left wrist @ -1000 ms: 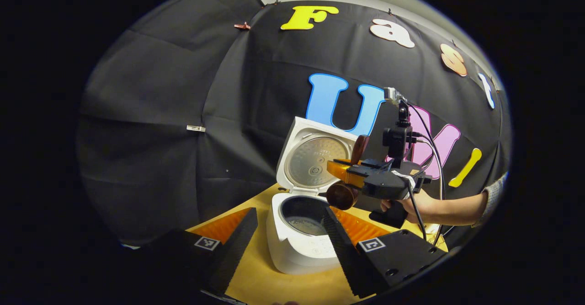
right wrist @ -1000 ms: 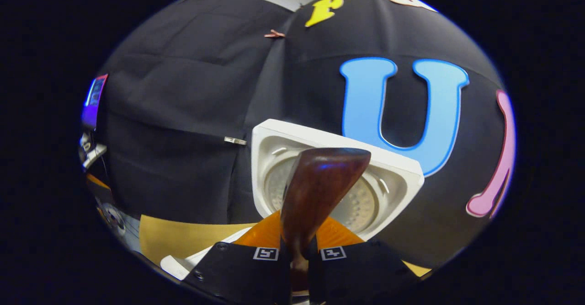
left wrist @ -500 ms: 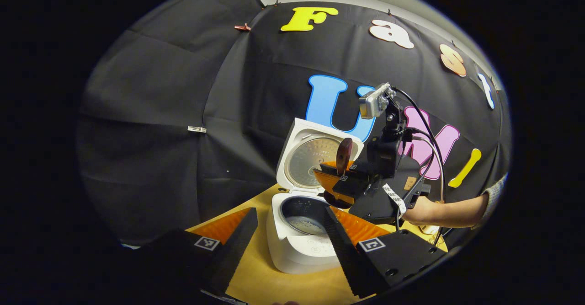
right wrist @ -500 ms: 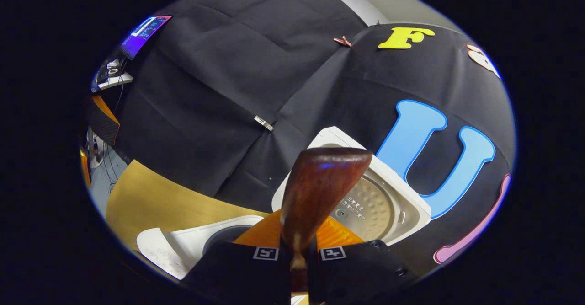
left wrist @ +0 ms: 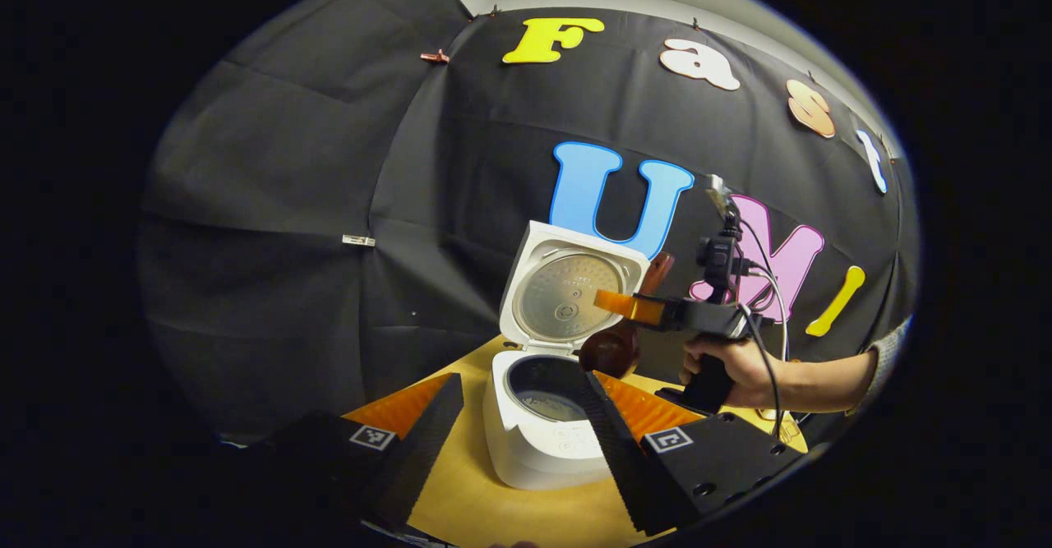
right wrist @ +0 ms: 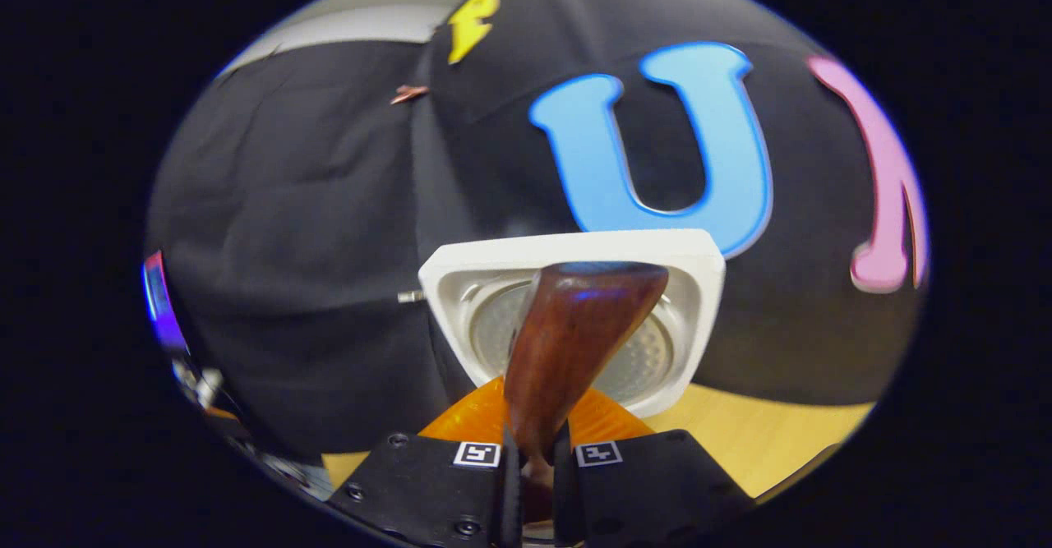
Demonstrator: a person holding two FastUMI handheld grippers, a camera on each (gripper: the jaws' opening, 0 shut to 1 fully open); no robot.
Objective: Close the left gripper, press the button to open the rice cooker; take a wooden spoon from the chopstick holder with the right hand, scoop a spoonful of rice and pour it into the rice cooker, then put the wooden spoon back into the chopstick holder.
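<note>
Ridged black rubber lines the two fingers of the left gripper point(left wrist: 514, 441), which spread wide apart at the bottom of the left gripper view, orange on their outer faces, each carrying one square black-and-white marker; its jaws stand open with nothing between them. Between those fingers and a little beyond them sits one rice cooker point(left wrist: 538, 429), a smooth white rounded box on the pale wooden desk point(left wrist: 509, 515). Its lid point(left wrist: 569, 289) stands raised at the back, squarish with rounded corners, and its underside holds a round, dimpled metal plate. The dark, round inner pot point(left wrist: 546, 385) lies open, with a pale layer of rice at its bottom.

Right of the lid, above the pot's right edge, the right gripper point(left wrist: 625, 308) is held level by a hand point(left wrist: 735, 367) with a grey sleeve showing at the wrist. Its jaws are clamped on one wooden spoon point(left wrist: 616, 343), dark reddish-brown and glossy. The round bowl of the spoon hangs below the orange fingers, over the cooker's right rim, while the handle end sticks up behind them.

In the right gripper view, the same spoon point(right wrist: 575, 343) rises as a smooth, flaring, polished paddle shape from between two black finger blocks pressed against its narrow neck, each block with one square marker. The white lid point(right wrist: 699, 285) stands straight behind it.
</note>
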